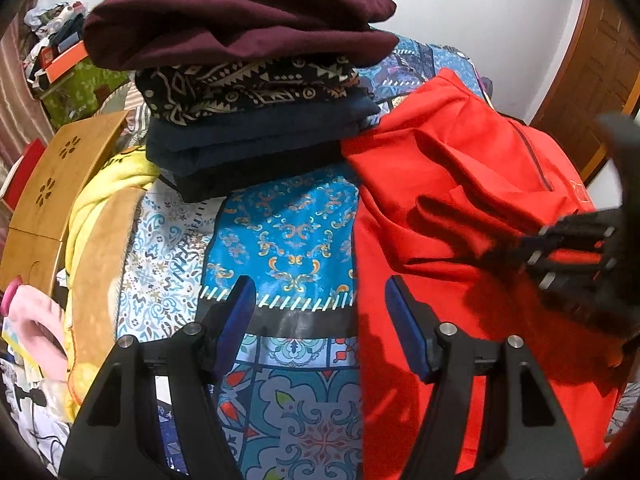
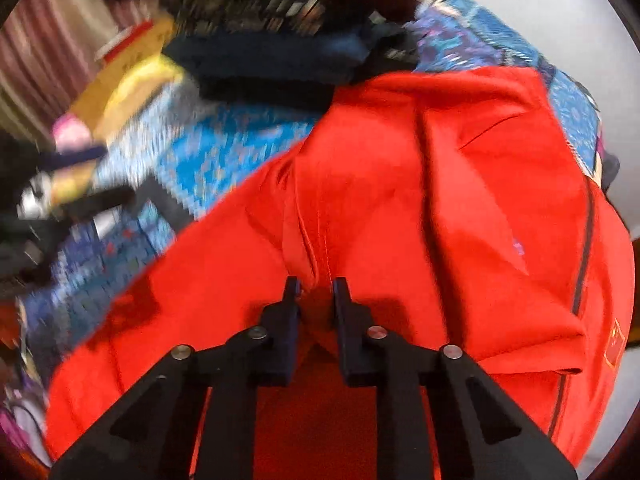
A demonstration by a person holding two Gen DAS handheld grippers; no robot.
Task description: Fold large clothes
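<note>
Pinching a fold of the red garment [image 2: 400,208], the right gripper [image 2: 316,292] stands nearly closed; the left gripper [image 1: 320,300] hangs open and empty over the patterned bedspread [image 1: 288,232], the garment's edge by its right finger, folded stack [image 1: 248,92] beyond

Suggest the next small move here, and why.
Probably close the left tool on the near edge of the red garment: it stands open astride that edge, while the right tool already pinches a fold of the cloth.

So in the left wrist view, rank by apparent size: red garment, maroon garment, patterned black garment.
1. red garment, though it lies nearest the camera
2. maroon garment
3. patterned black garment
</note>
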